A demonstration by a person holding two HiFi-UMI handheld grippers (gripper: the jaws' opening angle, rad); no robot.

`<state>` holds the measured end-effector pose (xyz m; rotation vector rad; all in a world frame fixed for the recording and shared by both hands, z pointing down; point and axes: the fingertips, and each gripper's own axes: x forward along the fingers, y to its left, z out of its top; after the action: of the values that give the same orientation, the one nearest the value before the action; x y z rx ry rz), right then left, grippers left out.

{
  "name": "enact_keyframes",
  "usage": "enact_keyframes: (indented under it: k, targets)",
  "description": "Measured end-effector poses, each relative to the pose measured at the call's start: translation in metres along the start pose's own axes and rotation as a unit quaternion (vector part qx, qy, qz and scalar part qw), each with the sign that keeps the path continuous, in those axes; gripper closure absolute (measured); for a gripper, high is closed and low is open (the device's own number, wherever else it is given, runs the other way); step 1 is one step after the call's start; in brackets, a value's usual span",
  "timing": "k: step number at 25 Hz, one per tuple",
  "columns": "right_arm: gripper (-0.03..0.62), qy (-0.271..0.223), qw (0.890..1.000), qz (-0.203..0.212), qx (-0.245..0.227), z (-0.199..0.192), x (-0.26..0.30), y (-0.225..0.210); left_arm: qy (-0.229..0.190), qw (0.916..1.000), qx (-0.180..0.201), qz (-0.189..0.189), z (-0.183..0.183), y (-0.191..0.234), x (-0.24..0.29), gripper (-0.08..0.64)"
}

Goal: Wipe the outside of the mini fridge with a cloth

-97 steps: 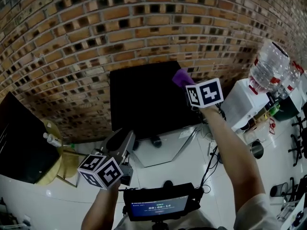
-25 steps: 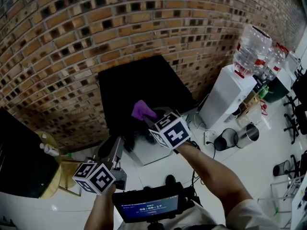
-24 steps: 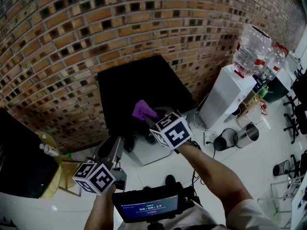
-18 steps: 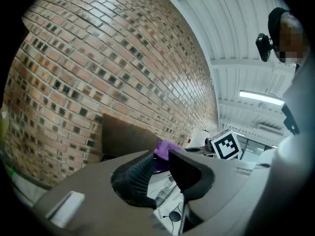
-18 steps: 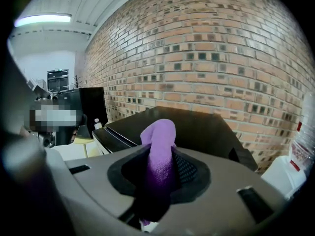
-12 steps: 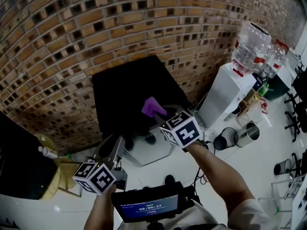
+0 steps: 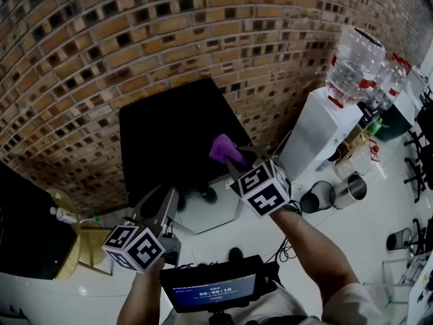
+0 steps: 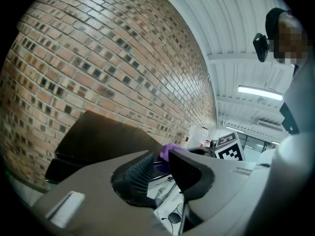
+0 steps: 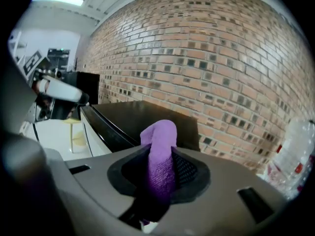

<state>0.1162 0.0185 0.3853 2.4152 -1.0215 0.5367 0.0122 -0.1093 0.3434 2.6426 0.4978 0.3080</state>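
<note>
Two grippers: my left gripper, lower left, jaws spread on nothing; my right gripper pinches the purple cloth, long axis poking up-left past the jaws, by the black mini fridge mid-frame. Brick wall behind.

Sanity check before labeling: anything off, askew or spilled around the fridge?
Nothing stands out. The mini fridge stands upright against the brick wall. The purple cloth is bunched in the right gripper. The left gripper is empty, jaws apart.
</note>
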Motion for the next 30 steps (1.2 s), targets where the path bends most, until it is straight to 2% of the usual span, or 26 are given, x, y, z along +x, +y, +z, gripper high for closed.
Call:
enact_keyframes:
  k: [2,5,10,14,18,23,27,30]
  targets:
    - [0.503,0.001,1.0,-0.005,-0.02,-0.003,-0.004,-0.006,0.0,1.0,0.002,-0.002,-0.001,-0.008,0.011,0.472]
    - [0.503,-0.01,1.0,0.009,-0.018,-0.004,-0.007,-0.01,0.0,1.0,0.007,-0.005,-0.001,-0.02,0.024,0.472]
    - [0.502,-0.032,0.999,0.023,0.009,-0.004,-0.012,-0.016,0.005,0.9998,0.017,-0.01,-0.001,-0.032,0.039,0.472]
    - [0.502,-0.049,0.997,0.027,0.05,0.0,-0.017,-0.024,0.01,0.9994,0.027,-0.02,0.008,-0.034,0.048,0.472]
    - [0.502,-0.069,0.993,0.002,0.094,0.003,-0.021,-0.04,0.016,0.9983,0.039,-0.04,0.016,-0.03,0.057,0.472]
    - [0.503,-0.053,0.989,-0.035,0.132,-0.011,-0.018,-0.066,0.027,0.9966,0.042,-0.065,0.025,-0.023,0.063,0.472]
    - [0.502,-0.053,0.983,-0.049,0.167,-0.017,-0.016,-0.08,0.034,0.9952,0.044,-0.08,0.027,-0.016,0.07,0.472]
    - [0.503,-0.041,0.981,-0.067,0.178,-0.029,-0.015,-0.094,0.041,0.9943,0.045,-0.088,0.023,-0.017,0.076,0.472]
